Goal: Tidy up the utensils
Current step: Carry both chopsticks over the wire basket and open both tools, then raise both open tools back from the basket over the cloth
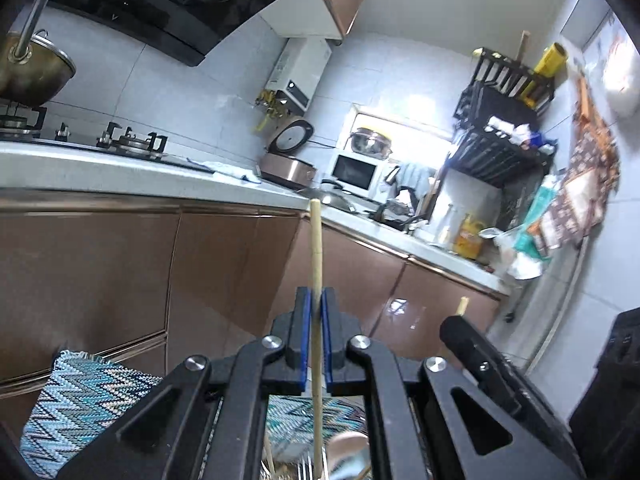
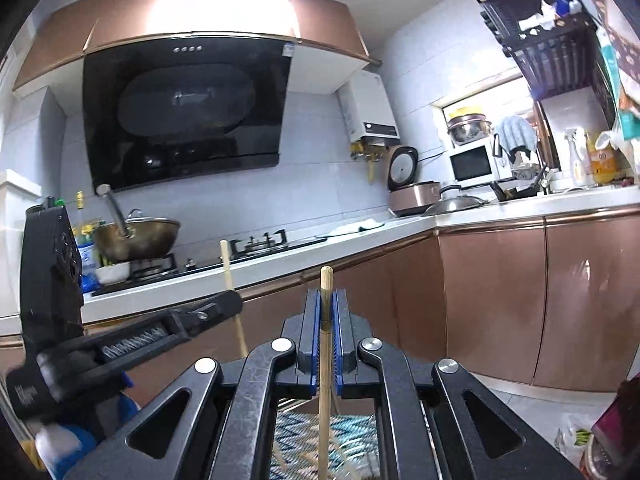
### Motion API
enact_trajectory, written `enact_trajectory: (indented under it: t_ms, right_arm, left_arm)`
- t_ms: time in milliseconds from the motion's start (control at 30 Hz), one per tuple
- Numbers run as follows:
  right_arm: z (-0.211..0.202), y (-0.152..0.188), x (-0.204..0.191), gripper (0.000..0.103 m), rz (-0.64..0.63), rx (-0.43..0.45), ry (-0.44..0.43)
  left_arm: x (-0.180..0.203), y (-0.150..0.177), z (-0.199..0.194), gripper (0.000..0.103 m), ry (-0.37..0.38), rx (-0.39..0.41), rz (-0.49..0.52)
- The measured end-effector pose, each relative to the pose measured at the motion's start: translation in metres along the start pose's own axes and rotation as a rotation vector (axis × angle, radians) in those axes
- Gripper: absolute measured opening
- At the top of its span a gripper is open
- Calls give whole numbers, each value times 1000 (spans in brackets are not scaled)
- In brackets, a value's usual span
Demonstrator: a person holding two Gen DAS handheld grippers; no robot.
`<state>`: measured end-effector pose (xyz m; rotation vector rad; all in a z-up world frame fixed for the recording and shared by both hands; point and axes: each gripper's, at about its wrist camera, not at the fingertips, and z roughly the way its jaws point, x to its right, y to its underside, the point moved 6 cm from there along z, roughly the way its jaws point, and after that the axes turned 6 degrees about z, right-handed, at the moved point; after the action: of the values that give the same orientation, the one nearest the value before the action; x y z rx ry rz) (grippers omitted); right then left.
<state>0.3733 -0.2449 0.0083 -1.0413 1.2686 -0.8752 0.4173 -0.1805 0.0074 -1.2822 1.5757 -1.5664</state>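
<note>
While both wrist views sweep across a kitchen rather than down at a work area, the biggest thing in them is the long white surface (image 2: 280,280) running from the lower left toward the right edge of the right wrist view, bronze cabinet doors below it and a black range hood (image 2: 184,112) filling the upper left. On that surface sit a wok (image 2: 136,240) on the stove at the left, a rice cooker (image 2: 416,196) with its lid up near the middle right, and a microwave (image 2: 476,164) beyond it. A blue zigzag cloth (image 1: 80,396) shows in the lower left of the left wrist view and again under both tools, with what looks like a cluster of forks and sticks at the very bottom centre, too blurred to sort. The left tongs (image 1: 317,312) are pressed together on a chopstick (image 1: 316,248) that stands nearly upright, its top reaching to the middle of the frame; the right tongs (image 2: 327,320) pinch a second chopstick (image 2: 326,280) the same way, with only a short stub above the pads. Each stick is gripped crosswise to the tool so it hangs vertical, which I judge suits dropping it end-first into a holder. Both tools point roughly level and sit side by side, each visible in the other's view, so the pair appears to be lifted clear of the cloth and carried together.
</note>
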Motion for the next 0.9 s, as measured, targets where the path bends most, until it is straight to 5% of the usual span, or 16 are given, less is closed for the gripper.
enact_trajectory:
  t_ms: [500, 633, 833, 900]
  right_arm:
    - [38, 63, 43, 6, -20, -46, 94]
    - [27, 65, 42, 7, -14, -54, 109]
    - [-11, 35, 26, 32, -1, -2, 117]
    - [-30, 23, 17, 50, -6, 22, 130]
  left_arm:
    - [-11, 85, 50, 7, -67, -6, 31]
    - [-11, 75, 27, 32, -61, 14, 24]
    - [-22, 32, -41, 49, -91, 79, 11]
    - [-26, 17, -68, 53, -124, 98, 24]
